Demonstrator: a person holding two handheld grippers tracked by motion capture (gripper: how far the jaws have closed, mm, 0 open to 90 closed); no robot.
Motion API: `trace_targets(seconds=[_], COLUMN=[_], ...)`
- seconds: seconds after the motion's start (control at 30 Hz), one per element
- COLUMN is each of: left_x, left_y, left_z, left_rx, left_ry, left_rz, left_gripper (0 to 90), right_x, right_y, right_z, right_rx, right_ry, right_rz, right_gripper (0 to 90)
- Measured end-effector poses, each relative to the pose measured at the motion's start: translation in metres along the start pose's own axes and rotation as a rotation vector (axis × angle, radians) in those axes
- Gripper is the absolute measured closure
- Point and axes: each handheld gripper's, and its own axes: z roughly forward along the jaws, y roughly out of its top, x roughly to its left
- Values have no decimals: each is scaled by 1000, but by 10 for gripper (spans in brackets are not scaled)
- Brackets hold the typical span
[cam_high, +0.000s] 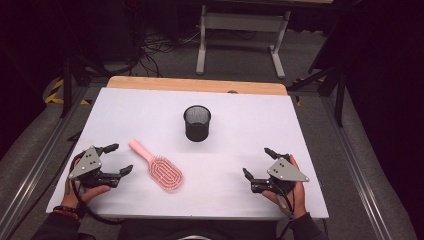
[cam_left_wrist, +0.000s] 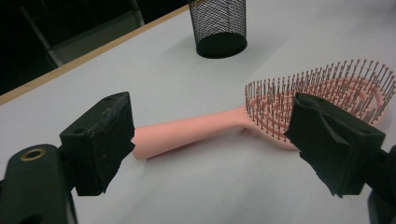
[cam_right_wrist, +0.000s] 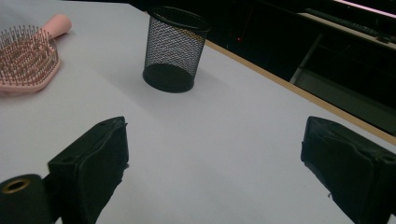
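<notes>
My left gripper (cam_high: 116, 158) gapes empty beside the pink plastic bristled oval hairbrush (cam_high: 159, 167); my right gripper (cam_high: 258, 162) gapes empty near the white table's (cam_high: 150, 107) front-right corner, facing the black cylindrical wire-mesh cup (cam_high: 197, 122).

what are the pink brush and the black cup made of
Hairbrush: looks like moulded plastic, smooth matte pink, with a vented head and thin dark-tipped pins. Cup: seems to be black wire mesh, likely metal, since the table shows through its wall; rim and base are solid.
</notes>
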Motion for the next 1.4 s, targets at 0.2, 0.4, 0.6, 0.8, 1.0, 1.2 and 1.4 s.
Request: trace_targets(seconds=[0.2,0.4,0.6,0.8,1.0,1.2,1.4], left_x=[-1,2,4,9,21,33,39], left_y=[0,-1,4,13,23,32,38], left_z=[-1,-3,-3,6,22,45,62], left_rx=[8,10,9,77,116,139,162], left_ry=[12,28,50,55,74,67,46], left_rz=[14,8,8,52,37,30,24], left_gripper=[183,273,517,894,898,899,899], right_x=[-2,0,0,1,3,6,6], right_y=[0,1,1,0,0,0,-3], right_z=[-2,1,1,5,9,8,10], right_rx=[-13,-7,-10,-1,13,-11,15], right_ry=[-19,-19,-19,-8,2,-7,-2], right_rz=[10,1,3,-3,-10,-21,-27], right_gripper=[83,83,84,84,87,91,91])
